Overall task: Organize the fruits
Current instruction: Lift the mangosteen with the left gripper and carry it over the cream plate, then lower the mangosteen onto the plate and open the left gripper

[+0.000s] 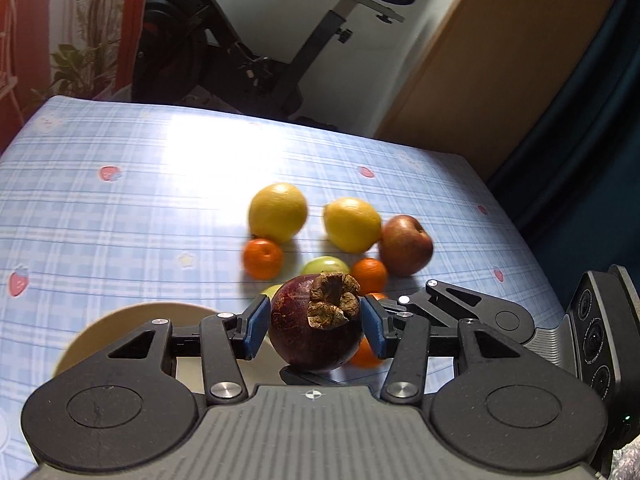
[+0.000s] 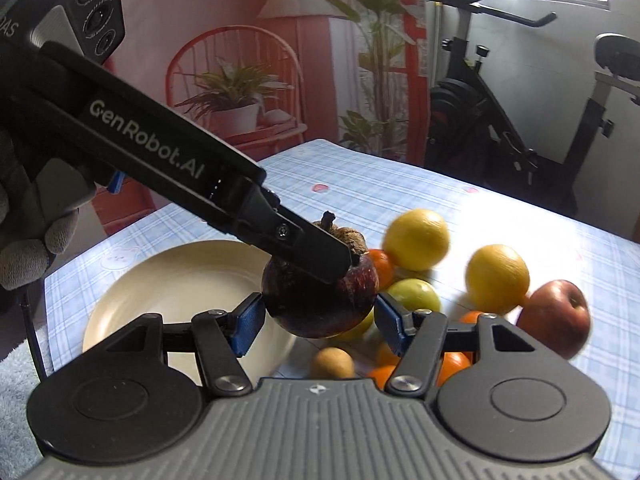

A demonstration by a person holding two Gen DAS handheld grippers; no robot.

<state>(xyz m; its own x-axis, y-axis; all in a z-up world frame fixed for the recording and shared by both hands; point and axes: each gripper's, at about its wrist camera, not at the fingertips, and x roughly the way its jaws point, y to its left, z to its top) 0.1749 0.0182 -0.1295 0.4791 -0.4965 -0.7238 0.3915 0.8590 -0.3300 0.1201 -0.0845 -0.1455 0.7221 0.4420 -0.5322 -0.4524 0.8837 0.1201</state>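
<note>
A dark purple mangosteen (image 1: 316, 332) with a dry brown cap hangs above the table. My left gripper (image 1: 316, 326) is shut on it, its blue pads pressing both flanks. In the right wrist view the same mangosteen (image 2: 320, 300) also sits between the blue pads of my right gripper (image 2: 318, 320), which is shut on it from the near side. A left gripper finger (image 2: 312, 256) lies across its top. A cream plate (image 2: 160, 280) lies below and to the left, and it shows under the left linkage (image 1: 120, 320) too.
On the blue checked tablecloth (image 1: 120, 200) lie two lemons (image 1: 278, 212) (image 1: 352, 224), a red apple (image 1: 406, 246), tangerines (image 1: 262, 258), a green fruit (image 1: 324, 266) and a small brown fruit (image 2: 332, 362). A gloved hand (image 2: 24, 240) holds the left gripper. An exercise bike (image 1: 240, 40) stands beyond the table.
</note>
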